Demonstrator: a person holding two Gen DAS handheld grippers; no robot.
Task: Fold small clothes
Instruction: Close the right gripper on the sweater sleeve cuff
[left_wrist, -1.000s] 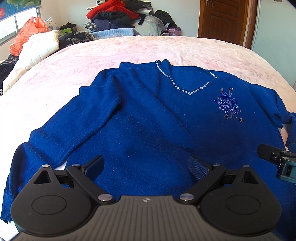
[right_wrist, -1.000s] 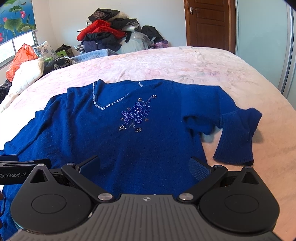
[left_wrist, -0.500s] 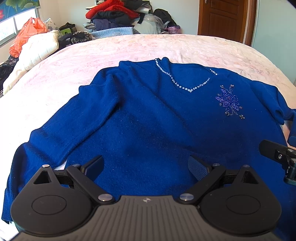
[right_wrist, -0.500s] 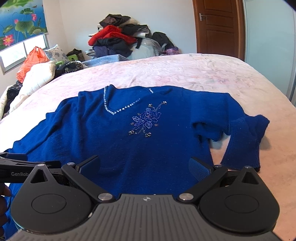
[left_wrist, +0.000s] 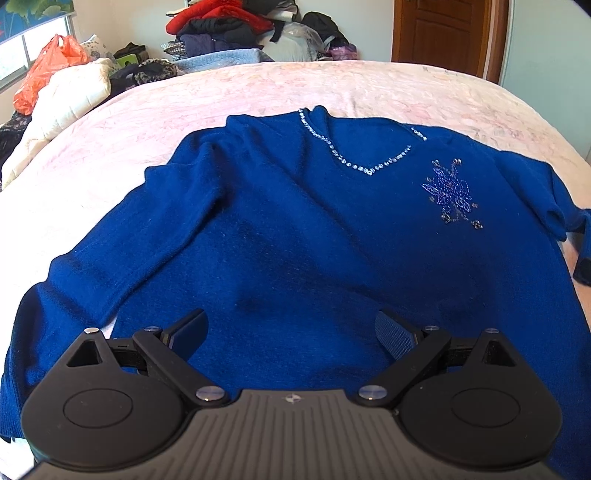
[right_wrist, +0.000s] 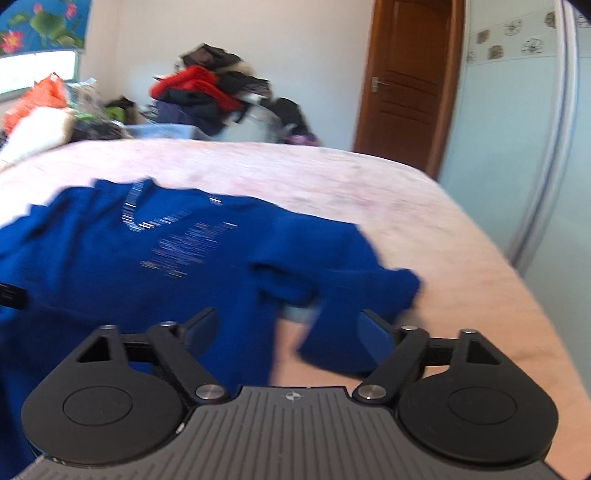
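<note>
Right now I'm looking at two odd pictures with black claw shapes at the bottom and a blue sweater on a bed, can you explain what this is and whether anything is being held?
Those black shapes are two handheld grippers; a person carries one in each hand, and each has a wide-angle camera looking forward along its fingers. One picture is from the left gripper, the other, blurred by motion, from the right gripper. A blue sweater with a sparkly V-neckline lies spread face up on the pink bedspread; one sleeve is crumpled by the right gripper. Both grippers are open and hold nothing. The right one's jaws have just been closing, near that sleeve, with no grip yet.
</note>
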